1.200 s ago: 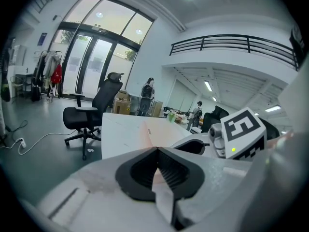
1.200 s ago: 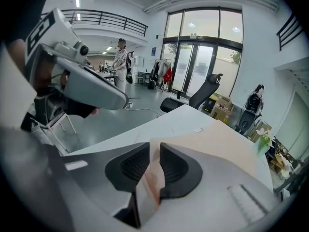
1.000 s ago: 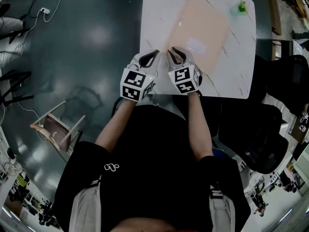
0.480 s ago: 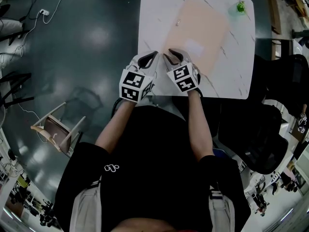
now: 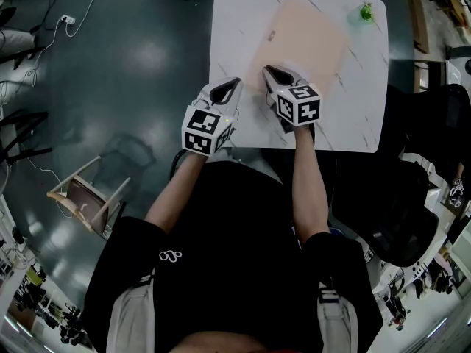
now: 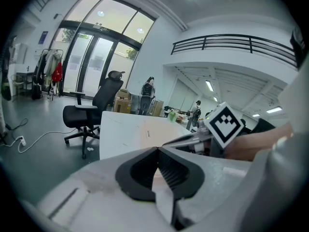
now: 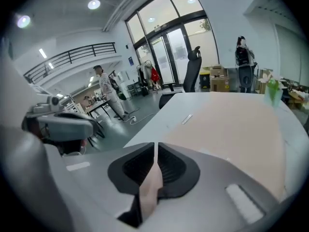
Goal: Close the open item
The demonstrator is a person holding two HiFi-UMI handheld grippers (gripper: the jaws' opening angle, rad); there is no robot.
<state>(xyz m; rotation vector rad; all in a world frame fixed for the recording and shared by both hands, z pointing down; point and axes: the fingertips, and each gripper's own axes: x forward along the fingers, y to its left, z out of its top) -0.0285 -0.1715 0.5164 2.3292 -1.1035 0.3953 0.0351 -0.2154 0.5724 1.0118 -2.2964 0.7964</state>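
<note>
Your right tool (image 5: 270,70) is at the near left corner of the flat peach thing (image 5: 309,31), which lies in the upper middle of the head view on the white tabletop (image 5: 235,20). Its jaws have just been closing and are now almost together, with only a thin slit at the tips; peach shows in the gap behind them, but you cannot tell if they pinch it. Your left tool (image 5: 235,82) is just to the left, over the near left part of the tabletop, jaws pressed together with nothing in them, and a small green thing (image 5: 366,11) stands at the top right corner
</note>
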